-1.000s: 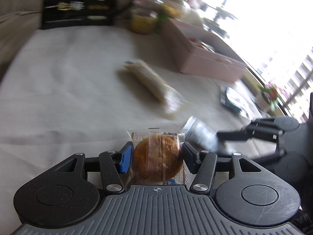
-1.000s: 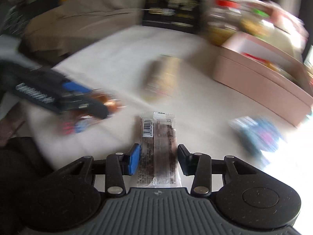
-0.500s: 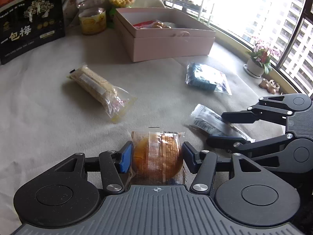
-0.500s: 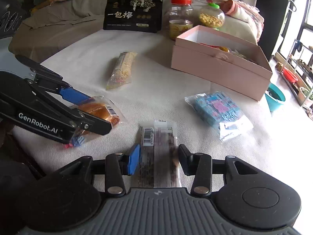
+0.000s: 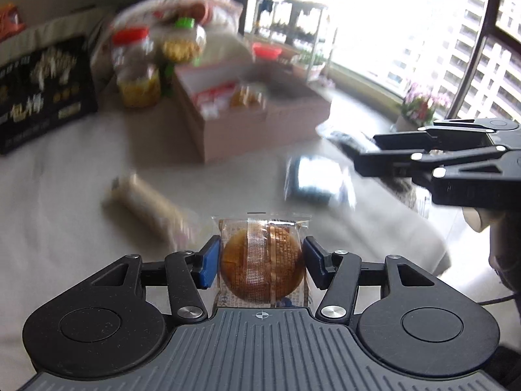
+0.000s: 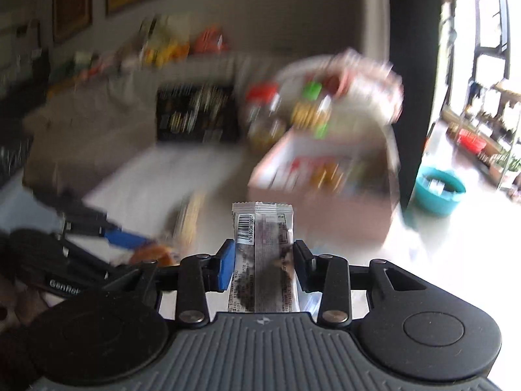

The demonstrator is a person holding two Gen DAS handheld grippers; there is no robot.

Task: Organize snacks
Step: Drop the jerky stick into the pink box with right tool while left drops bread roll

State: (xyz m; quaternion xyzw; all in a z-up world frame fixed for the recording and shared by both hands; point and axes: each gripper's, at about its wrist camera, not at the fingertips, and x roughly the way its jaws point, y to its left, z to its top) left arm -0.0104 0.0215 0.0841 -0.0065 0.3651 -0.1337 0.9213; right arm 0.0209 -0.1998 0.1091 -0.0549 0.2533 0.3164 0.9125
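Cream cloth (image 5: 65,215) covers the whole work surface, and on it, at the far middle, sits the pink box (image 5: 260,130) with its top open and a few packets already inside; I take it as the destination for the snacks. Behind it to the left stand a black bag (image 5: 42,97) and two jars (image 5: 140,68), all blurred. Two items lie loose on the cloth in the left wrist view: a pale long packet (image 5: 146,208) to the near left and a blue packet (image 5: 312,176) to the near right of the box. My left gripper (image 5: 260,260) is clenched on a round wrapped cake (image 5: 262,265), both pads bearing on the wrapper sides, with the cake clear of the cloth. My right gripper (image 6: 263,262) is clamped on a narrow barcoded snack bar (image 6: 263,257), which stands up between the pads, its top end projecting beyond them. I judge the step in hand to be the carry of both items to the box. To do it well, I would bring each gripper over the open box in turn, not together, as the two tools are near each other and could foul. I would lower each one until the item is just above the contents before releasing, because the slim bar may pivot in the grip. The blur limits my reading of free space inside the box.
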